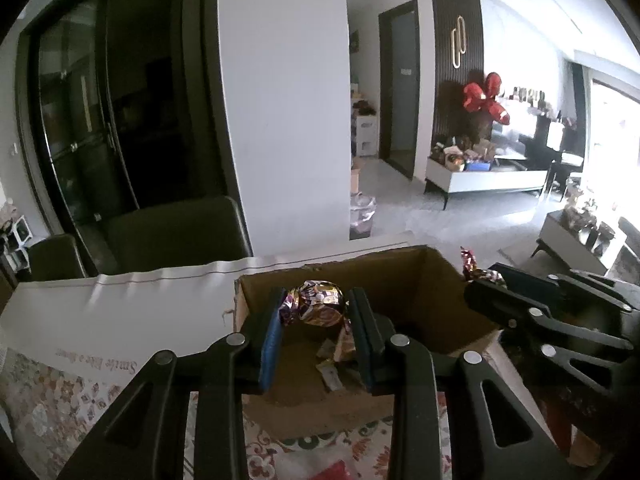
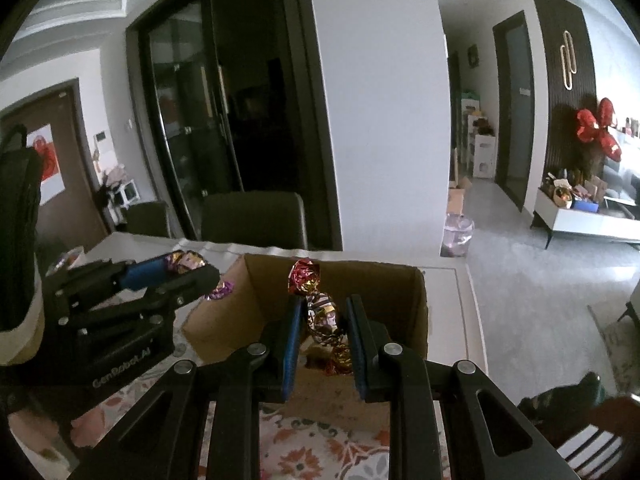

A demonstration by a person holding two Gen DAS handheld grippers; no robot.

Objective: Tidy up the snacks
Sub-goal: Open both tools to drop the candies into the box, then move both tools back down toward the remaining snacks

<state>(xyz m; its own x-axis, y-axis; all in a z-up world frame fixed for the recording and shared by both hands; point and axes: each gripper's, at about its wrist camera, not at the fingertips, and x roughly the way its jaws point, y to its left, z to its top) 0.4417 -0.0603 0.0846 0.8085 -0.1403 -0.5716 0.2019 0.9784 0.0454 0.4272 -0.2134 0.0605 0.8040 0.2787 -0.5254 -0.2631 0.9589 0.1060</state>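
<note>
I have the left gripper (image 1: 314,320) low in the middle of its own view, its jaws clamped on a purple-and-gold foil sweet (image 1: 316,304) that sits between the blue pads above the open cardboard box (image 1: 400,276). A few loose wrappers (image 1: 332,372) lie on the box floor below it. In the right wrist view the right gripper (image 2: 322,328) is also low centre, jaws closed tight on a red-and-gold twisted sweet (image 2: 326,320), whose top end sticks up past the fingertips against the box's far wall. The box stands on the worktop (image 1: 120,312), which carries a white sheet and a floral cloth (image 2: 320,452) near the bottom edge. Each gripper appears in the other's view: mine on the right at the right edge, mine on the left at the left edge, both beside the box rim.
</note>
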